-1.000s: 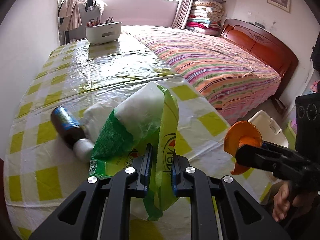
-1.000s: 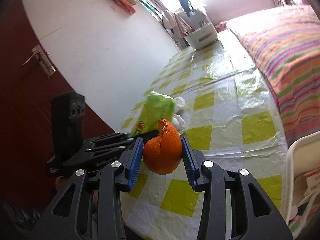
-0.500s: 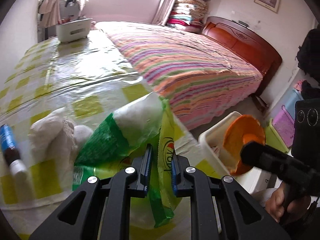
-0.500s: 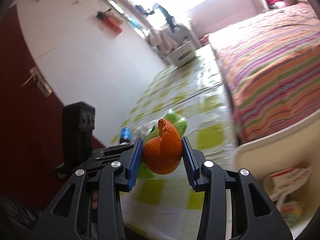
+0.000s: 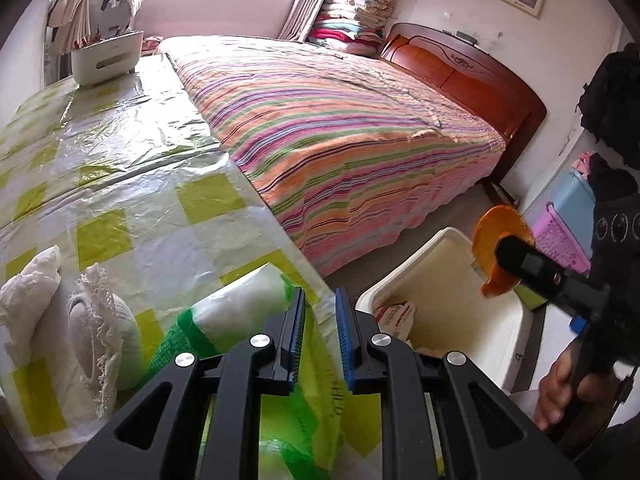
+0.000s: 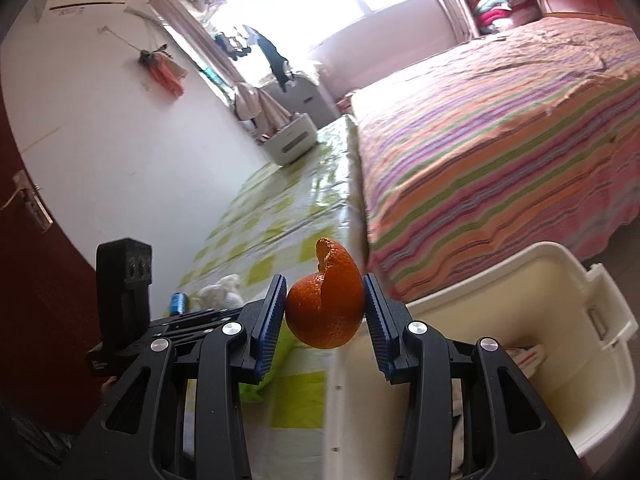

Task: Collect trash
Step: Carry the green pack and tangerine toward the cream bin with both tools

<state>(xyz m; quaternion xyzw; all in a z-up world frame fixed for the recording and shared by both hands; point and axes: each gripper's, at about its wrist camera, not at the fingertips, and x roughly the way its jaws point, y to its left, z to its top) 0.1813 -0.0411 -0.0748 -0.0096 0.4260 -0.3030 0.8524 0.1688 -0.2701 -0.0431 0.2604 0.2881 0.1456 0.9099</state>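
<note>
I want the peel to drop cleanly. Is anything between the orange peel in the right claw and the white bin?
Nothing visible blocks it. The right claw holds the orange peel near the white bin, whose open top shows only some trash at the bottom. The left claw with its green bag stays over the table.

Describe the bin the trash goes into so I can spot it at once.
Find the striped bed; at its foot end, beside the checked table, the cream plastic bin stands on the floor. It is the only open-topped tub down there, with wrappers already in it, unlike the white box far up the table.
</note>
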